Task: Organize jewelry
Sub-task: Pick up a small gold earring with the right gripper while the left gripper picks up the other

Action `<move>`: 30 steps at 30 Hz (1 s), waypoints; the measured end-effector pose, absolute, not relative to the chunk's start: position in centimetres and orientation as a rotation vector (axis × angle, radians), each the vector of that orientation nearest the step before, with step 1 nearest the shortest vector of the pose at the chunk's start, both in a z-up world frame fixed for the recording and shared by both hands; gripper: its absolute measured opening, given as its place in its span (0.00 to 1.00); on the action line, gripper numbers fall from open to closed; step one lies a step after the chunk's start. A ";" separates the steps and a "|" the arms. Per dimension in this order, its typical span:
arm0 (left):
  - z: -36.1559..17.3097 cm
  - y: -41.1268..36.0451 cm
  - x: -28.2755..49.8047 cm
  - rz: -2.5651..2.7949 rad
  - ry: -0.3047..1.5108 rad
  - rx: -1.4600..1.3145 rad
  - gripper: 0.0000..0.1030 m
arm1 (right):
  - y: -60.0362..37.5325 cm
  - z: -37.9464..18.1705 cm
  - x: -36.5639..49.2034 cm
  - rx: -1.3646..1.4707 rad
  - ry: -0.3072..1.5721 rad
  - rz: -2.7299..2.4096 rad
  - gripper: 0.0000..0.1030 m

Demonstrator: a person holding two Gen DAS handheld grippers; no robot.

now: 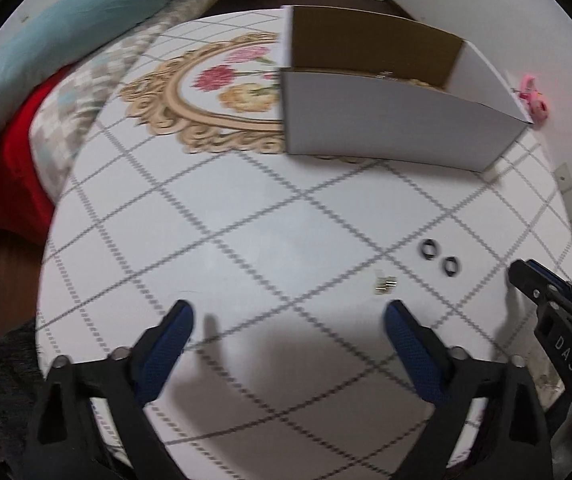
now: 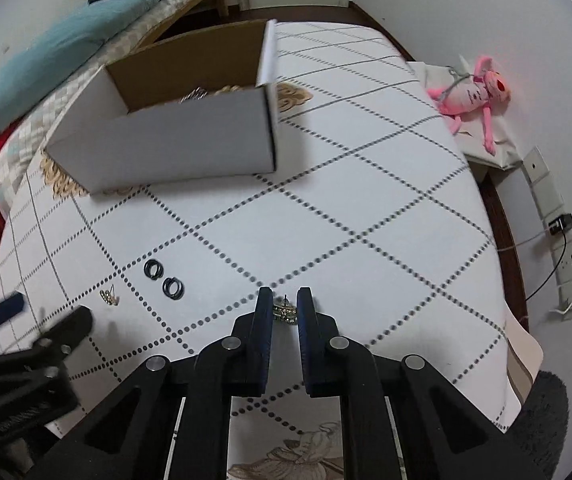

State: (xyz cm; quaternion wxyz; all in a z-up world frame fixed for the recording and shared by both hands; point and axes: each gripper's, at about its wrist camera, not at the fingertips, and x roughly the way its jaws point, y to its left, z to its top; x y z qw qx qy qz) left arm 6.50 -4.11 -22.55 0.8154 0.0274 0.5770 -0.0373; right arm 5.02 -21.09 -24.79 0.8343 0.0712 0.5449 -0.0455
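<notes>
Dim, even indoor light with soft shadows, strong fisheye bending at edges, left view motion-blurred

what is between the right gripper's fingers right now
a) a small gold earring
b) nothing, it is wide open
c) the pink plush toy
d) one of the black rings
a: in the right wrist view the right gripper has its fingers closed in on a small gold earring, while the two black rings lie apart on the tablecloth to its left.
</notes>
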 end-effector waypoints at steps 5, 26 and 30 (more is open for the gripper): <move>-22.6 -6.4 6.2 -0.143 1.217 0.060 0.79 | -22.9 -22.8 5.7 0.186 1.133 -0.110 0.12; -22.8 -8.1 7.0 -0.216 1.163 0.098 0.06 | -23.4 -21.4 5.4 0.209 1.110 -0.119 0.12; -22.0 -8.2 6.7 -0.231 1.158 0.081 0.06 | -23.3 -20.2 5.4 0.222 1.085 -0.105 0.12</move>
